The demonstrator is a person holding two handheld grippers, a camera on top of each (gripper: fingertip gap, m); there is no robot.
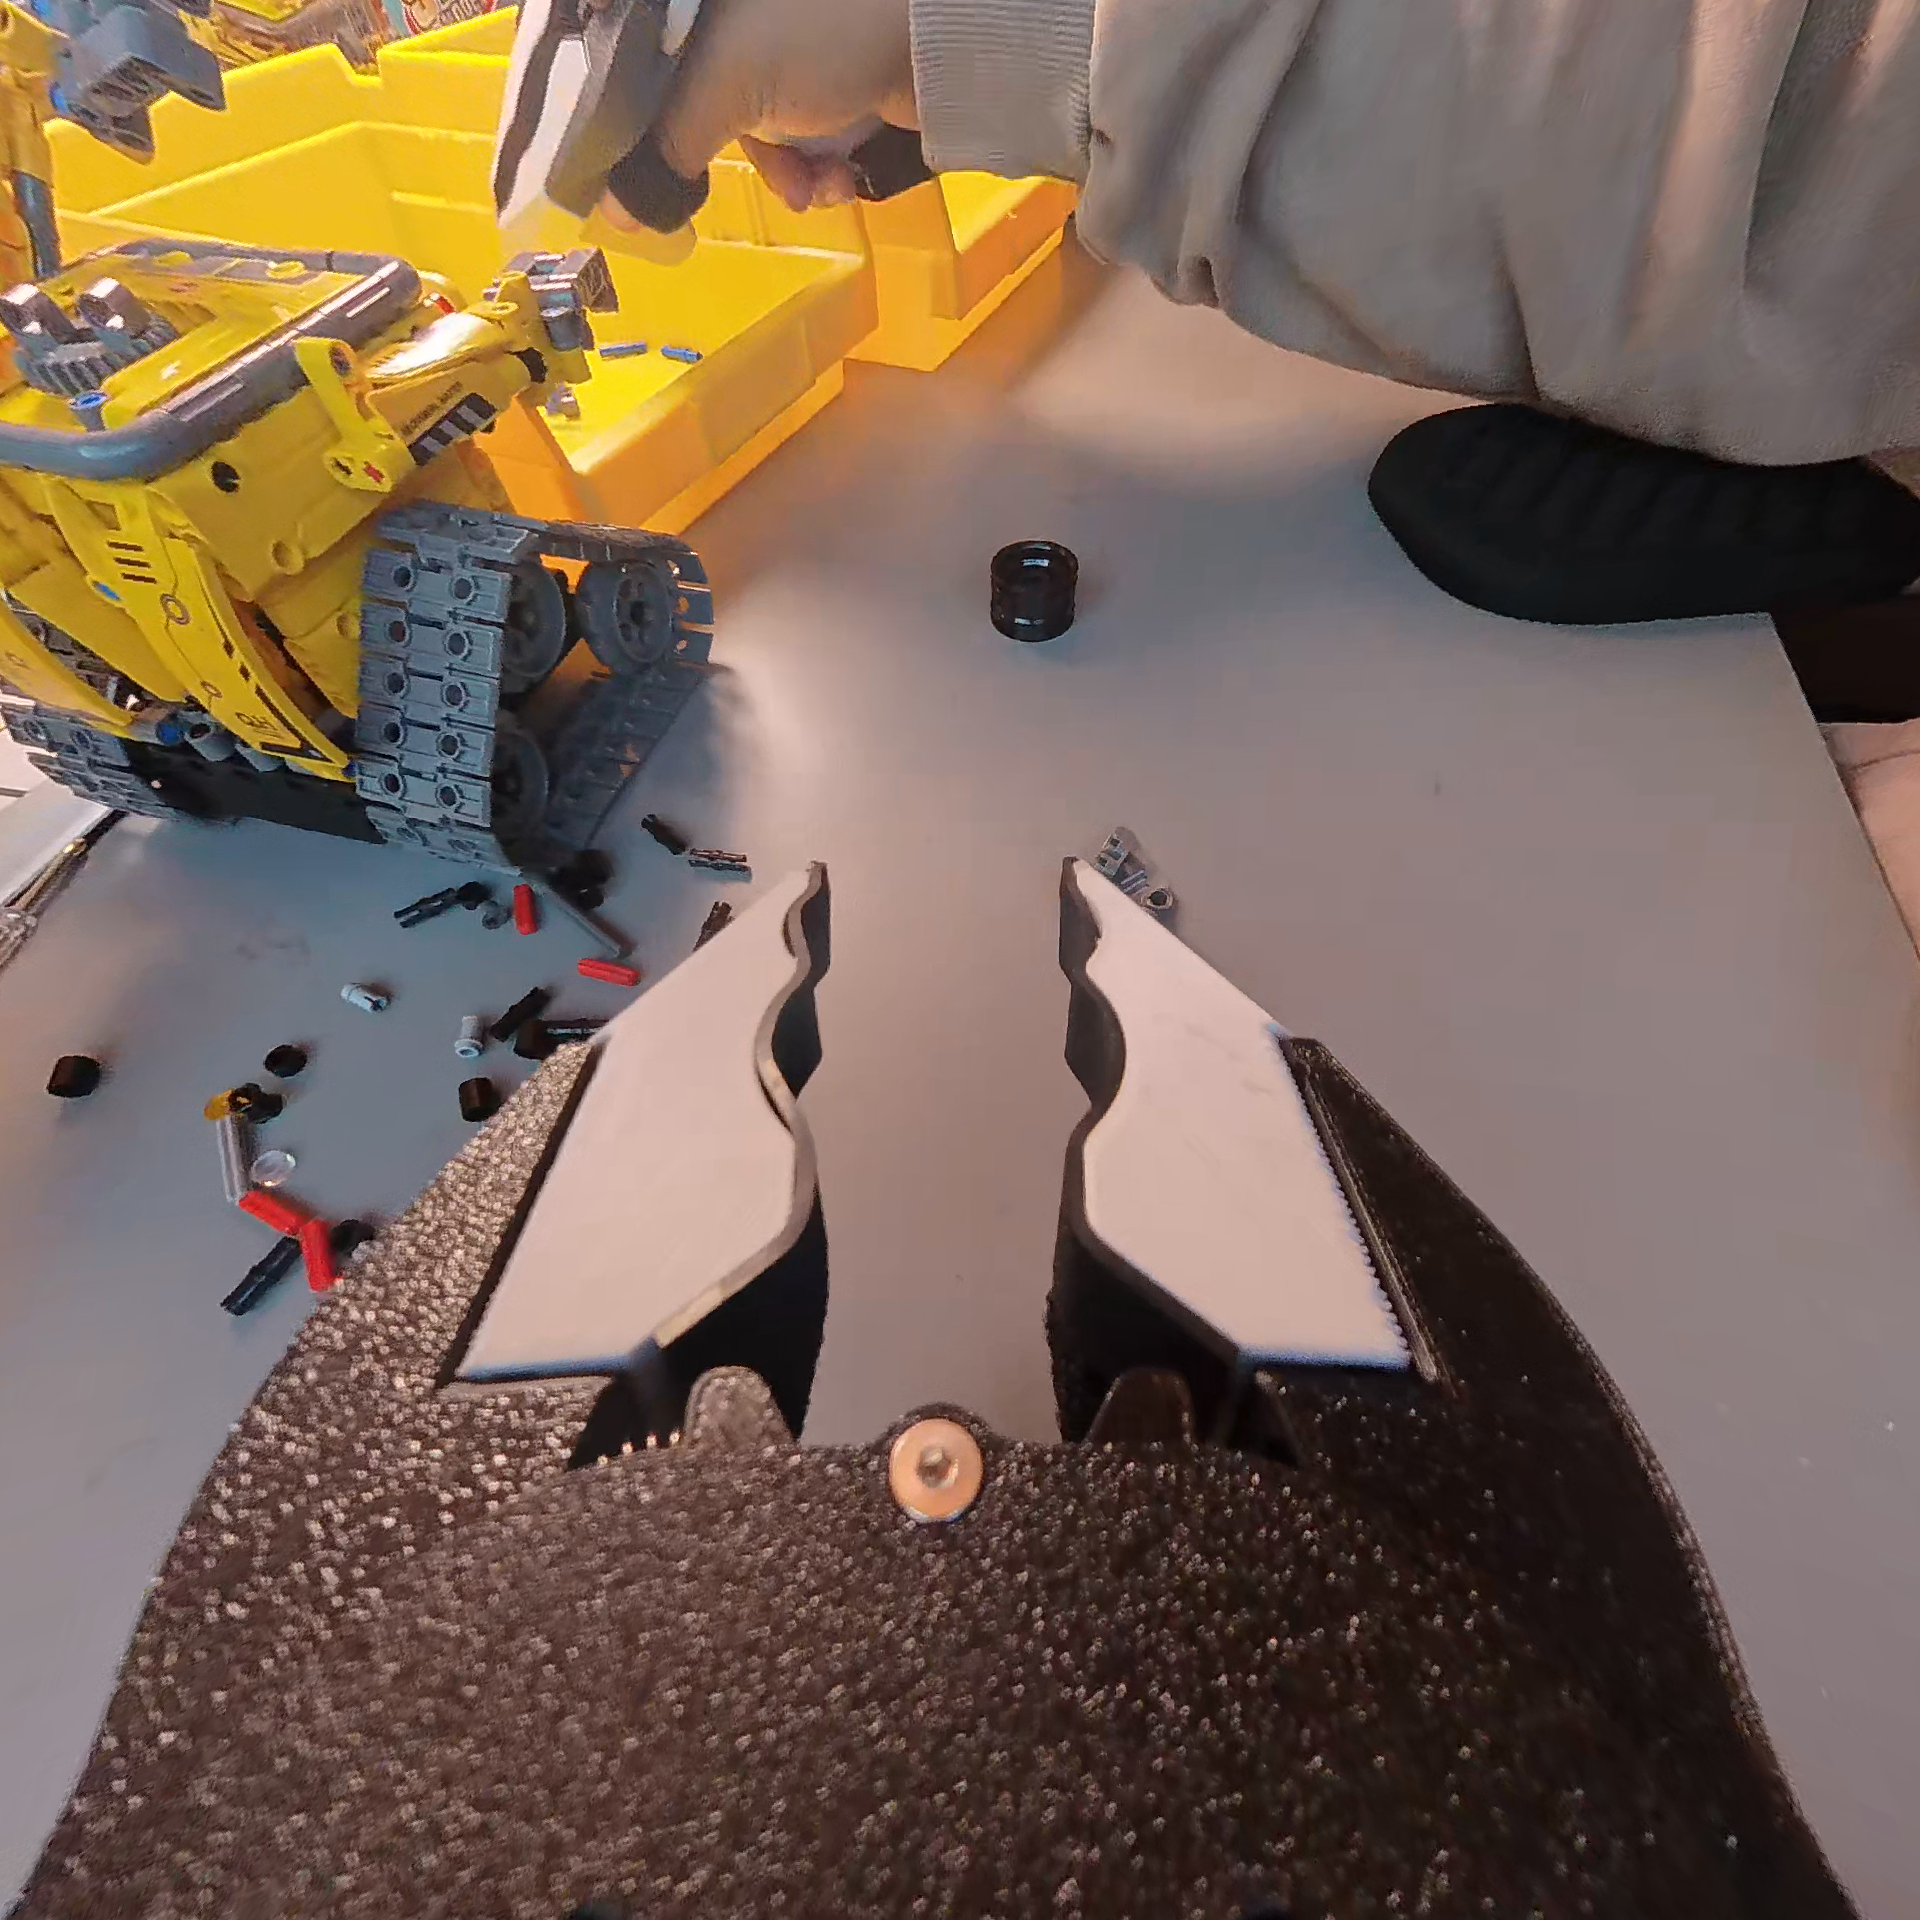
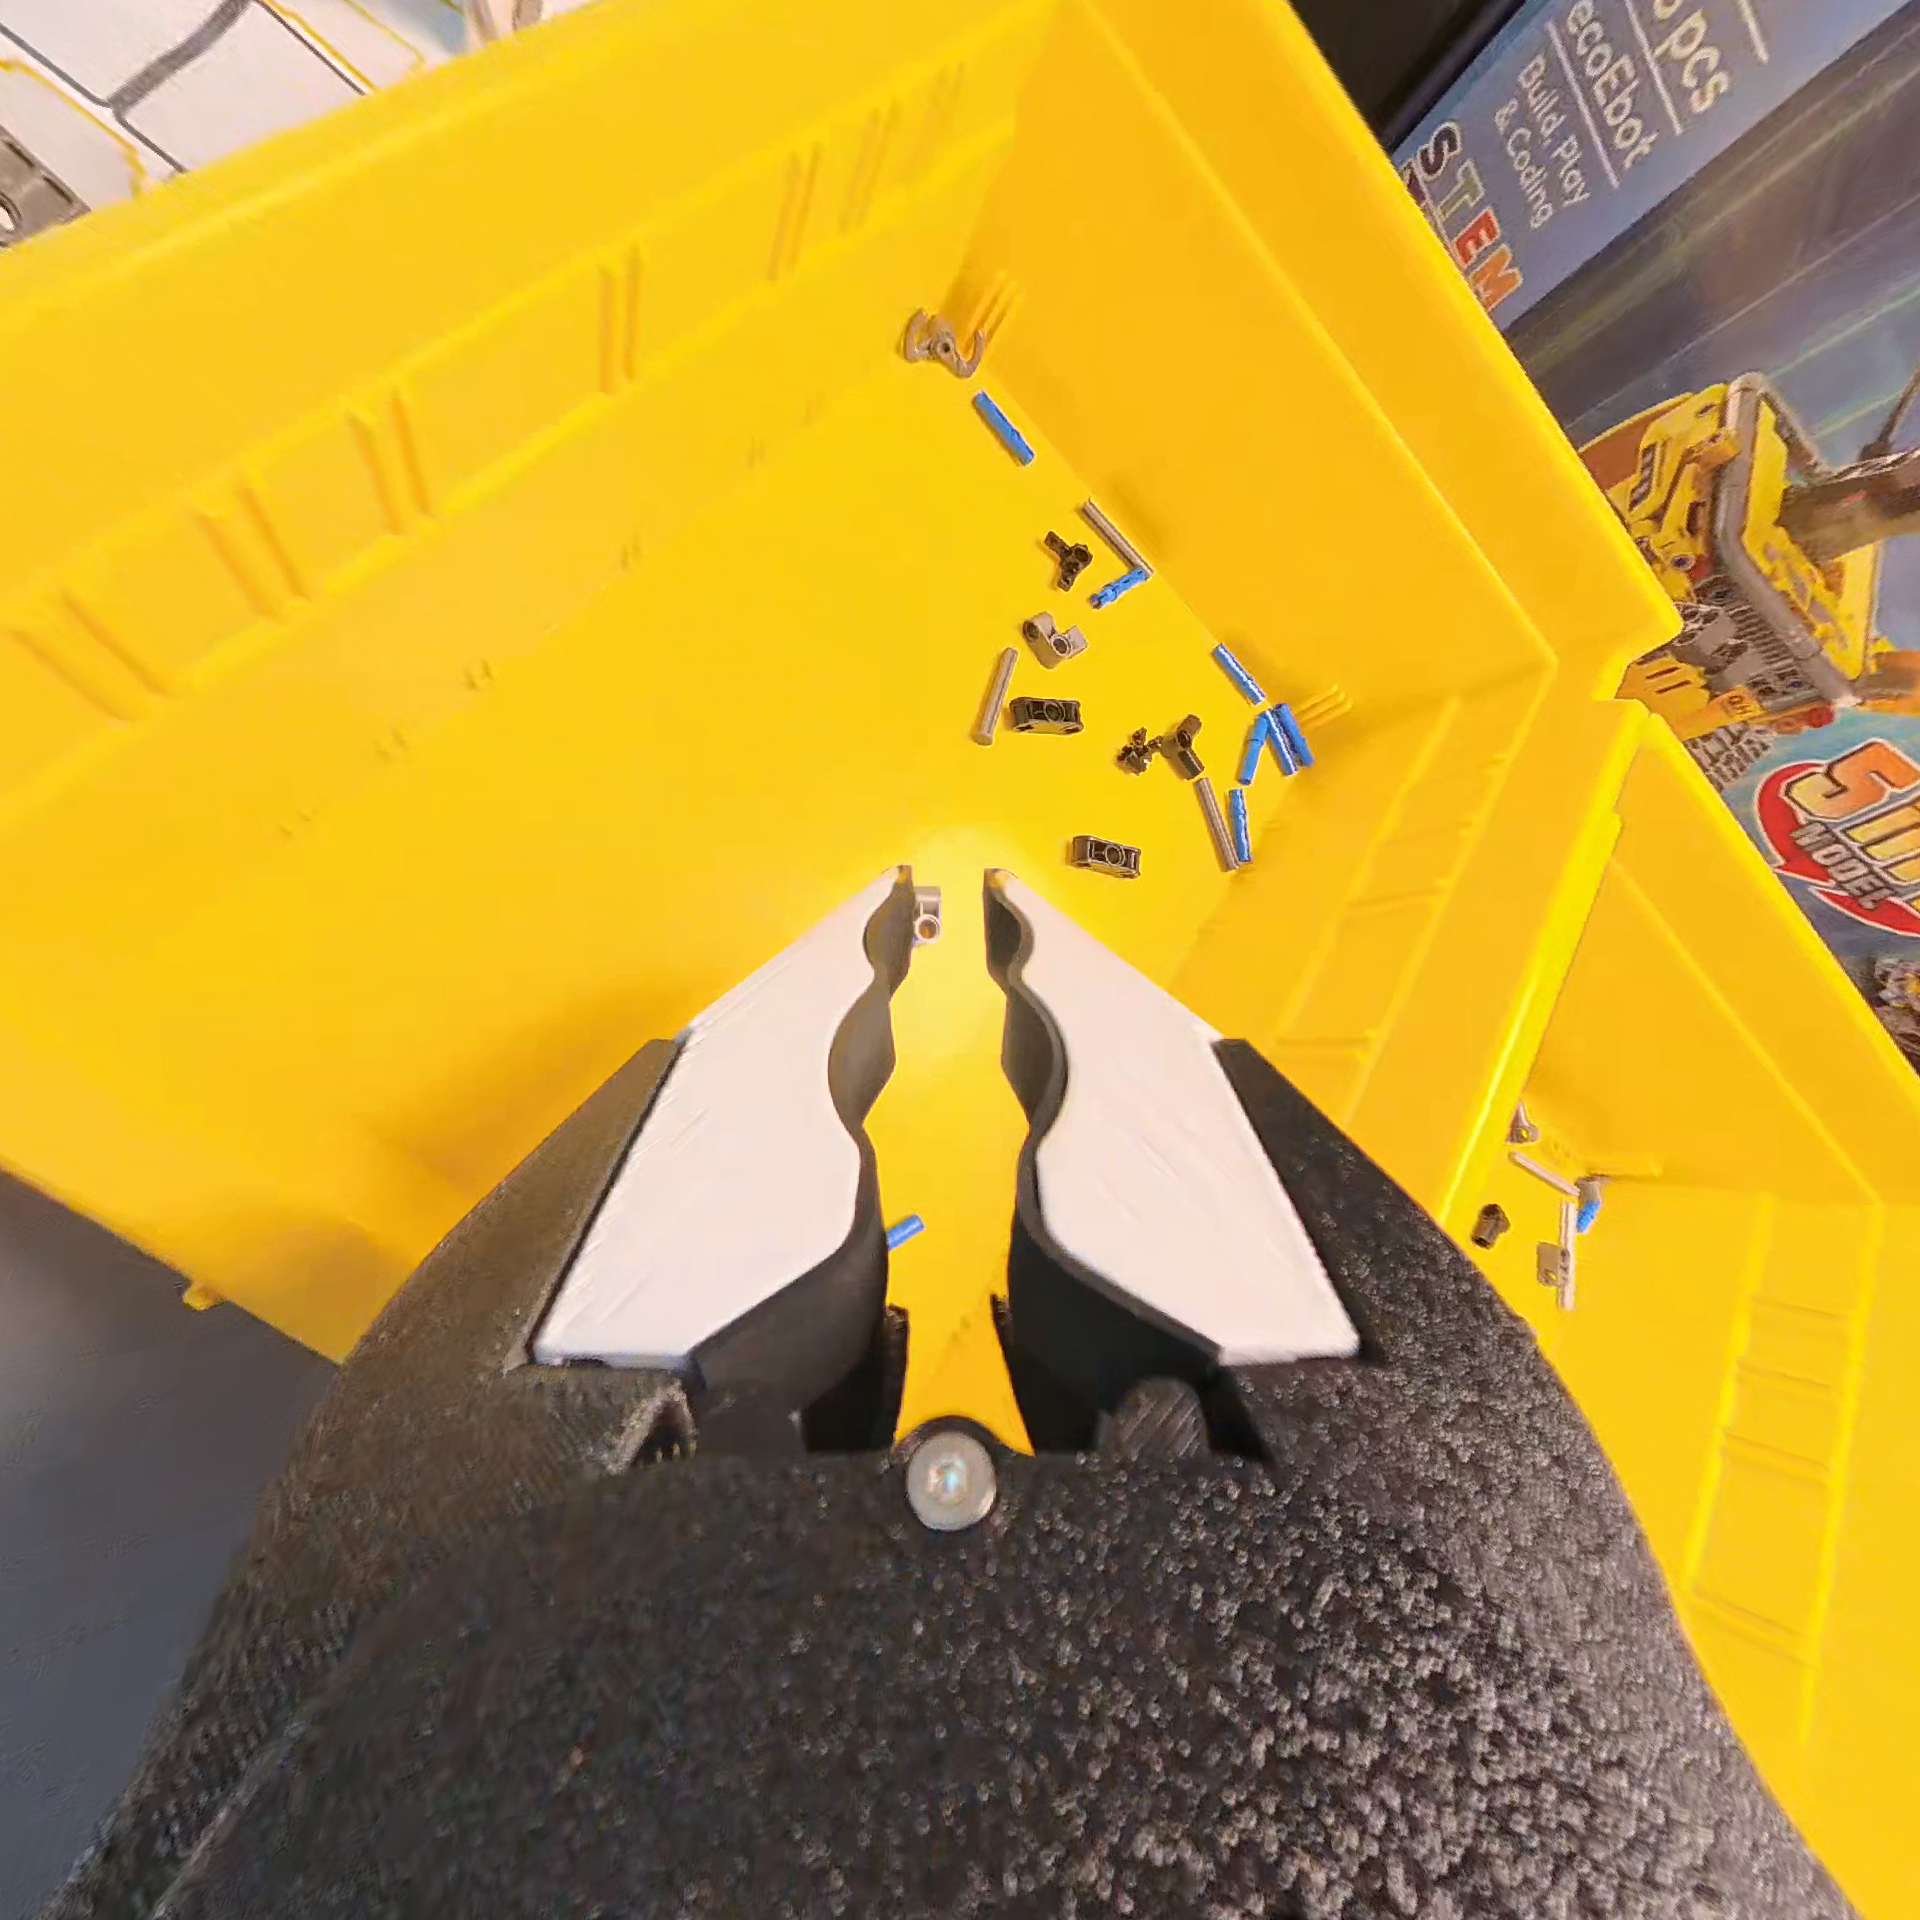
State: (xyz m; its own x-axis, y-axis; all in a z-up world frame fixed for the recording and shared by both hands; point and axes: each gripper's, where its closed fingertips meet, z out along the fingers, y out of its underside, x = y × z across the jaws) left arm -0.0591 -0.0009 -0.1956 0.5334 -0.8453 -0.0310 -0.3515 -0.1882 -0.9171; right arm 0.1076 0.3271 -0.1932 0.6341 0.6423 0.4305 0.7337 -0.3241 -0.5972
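Observation:
My left gripper (image 1: 943,873) is open and empty, low over the grey table (image 1: 1351,935). A small black tyre (image 1: 1034,594) stands ahead of it. A small grey connector (image 1: 1132,871) lies by its right fingertip. My right gripper (image 2: 945,883) is over a yellow tray (image 2: 520,623), with its jaws a narrow gap apart. A small grey piece (image 2: 928,912) sits against its left finger's inner face and is not clamped. Blue pins, grey axles and black connectors (image 2: 1143,727) lie scattered in the tray ahead. The right gripper (image 1: 561,177) also shows in the left wrist view, held by a hand.
A yellow tracked model vehicle (image 1: 312,520) stands at the left of the table, with loose black, red and grey pieces (image 1: 416,1039) in front of it. Yellow trays (image 1: 727,281) stand behind it. A printed box (image 2: 1714,416) lies right of the tray. A sleeve (image 1: 1507,208) crosses the top right. Spacing between my two grippers at the tips: around 35 cm.

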